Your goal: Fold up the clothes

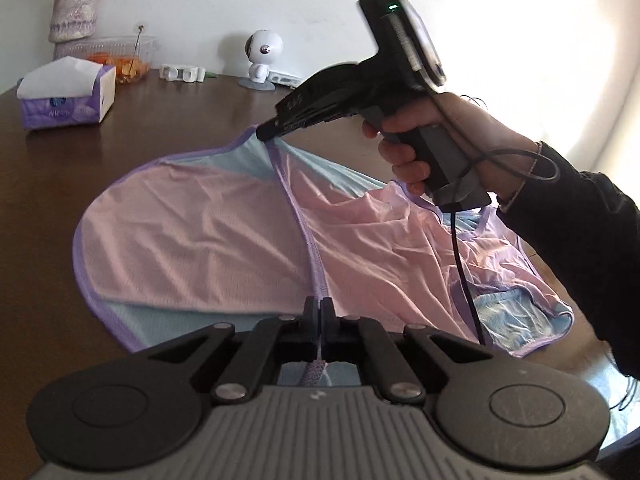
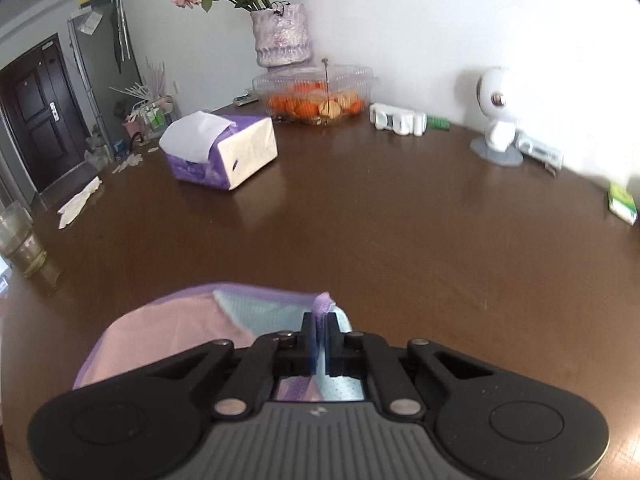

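A pink and light-blue garment (image 1: pixel 224 240) with purple trim lies spread on the dark wooden table (image 1: pixel 168 120). My left gripper (image 1: pixel 319 308) is shut on the purple seam at the garment's near edge. My right gripper (image 1: pixel 266 133), held by a hand (image 1: pixel 436 148), pinches the far end of the same seam, lifted slightly off the table. In the right wrist view my right gripper (image 2: pixel 320 320) is shut on the purple trim, with the garment (image 2: pixel 160 336) hanging to its left over the table (image 2: pixel 400 240).
A purple tissue box (image 1: pixel 68 96) (image 2: pixel 220 152), a vase of flowers (image 2: pixel 280 36), a clear box of oranges (image 2: pixel 316 96), a small white camera figure (image 1: pixel 262 60) (image 2: pixel 498 116) and white gadgets (image 2: pixel 396 120) stand along the far wall. A glass jar (image 2: pixel 18 240) sits at the left edge.
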A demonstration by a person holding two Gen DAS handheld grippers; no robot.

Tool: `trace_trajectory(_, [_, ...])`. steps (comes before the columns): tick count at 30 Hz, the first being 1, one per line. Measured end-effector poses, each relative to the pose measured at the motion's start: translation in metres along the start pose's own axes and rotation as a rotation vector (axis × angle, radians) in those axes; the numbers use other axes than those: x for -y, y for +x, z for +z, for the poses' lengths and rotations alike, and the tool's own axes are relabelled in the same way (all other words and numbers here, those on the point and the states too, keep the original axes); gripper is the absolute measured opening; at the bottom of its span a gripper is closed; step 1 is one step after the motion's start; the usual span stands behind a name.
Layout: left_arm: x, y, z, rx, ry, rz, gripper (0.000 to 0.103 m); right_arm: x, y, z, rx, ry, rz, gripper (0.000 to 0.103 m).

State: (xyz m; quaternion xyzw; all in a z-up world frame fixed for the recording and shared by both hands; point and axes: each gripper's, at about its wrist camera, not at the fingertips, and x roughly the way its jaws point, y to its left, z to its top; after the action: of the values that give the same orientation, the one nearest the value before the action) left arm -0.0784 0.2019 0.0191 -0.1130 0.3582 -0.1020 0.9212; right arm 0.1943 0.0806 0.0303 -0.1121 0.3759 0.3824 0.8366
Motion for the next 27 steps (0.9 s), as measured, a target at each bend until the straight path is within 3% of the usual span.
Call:
trace_trajectory(3, [-0.008, -0.005, 0.0, 0.005, -0.021, 0.01, 0.002, 0.003, 0.02, 0.001, -0.016, 0.004, -0.043, 0.003])
trace_trajectory(6, [-0.015, -0.009, -0.001, 0.01, -0.043, 0.019, 0.007, 0.007, 0.02, -0.004, 0.009, 0.013, -0.065, 0.011])
trace_trajectory(9, [-0.023, -0.014, -0.001, 0.016, -0.064, 0.029, 0.033, 0.012, -0.02, -0.01, 0.064, -0.013, -0.051, 0.023])
trace_trajectory(10, [-0.025, -0.015, -0.002, 0.017, -0.071, 0.03, 0.04, 0.014, -0.038, -0.012, 0.078, -0.027, -0.048, 0.032])
trace_trajectory(11, [-0.023, -0.018, -0.005, 0.012, -0.07, 0.009, 0.041, 0.016, -0.056, -0.02, 0.068, -0.027, -0.04, 0.038])
trace_trajectory(13, [-0.018, -0.02, -0.011, -0.006, -0.053, -0.027, 0.042, 0.02, -0.092, -0.039, 0.039, -0.021, -0.021, 0.038])
trace_trajectory(16, [-0.011, -0.016, -0.019, -0.017, 0.011, -0.019, 0.038, 0.021, -0.133, -0.082, -0.015, 0.013, 0.009, 0.038])
trace_trajectory(19, [-0.012, -0.014, -0.021, -0.035, 0.031, -0.013, 0.011, 0.012, -0.157, -0.132, -0.068, 0.092, 0.065, 0.034])
trace_trajectory(23, [-0.022, -0.009, -0.015, -0.042, 0.025, -0.008, 0.004, -0.013, -0.18, -0.182, 0.009, 0.086, 0.169, 0.033])
trace_trajectory(27, [-0.021, -0.006, -0.007, -0.037, 0.072, 0.022, 0.002, -0.027, -0.177, -0.199, 0.023, 0.103, 0.156, 0.036])
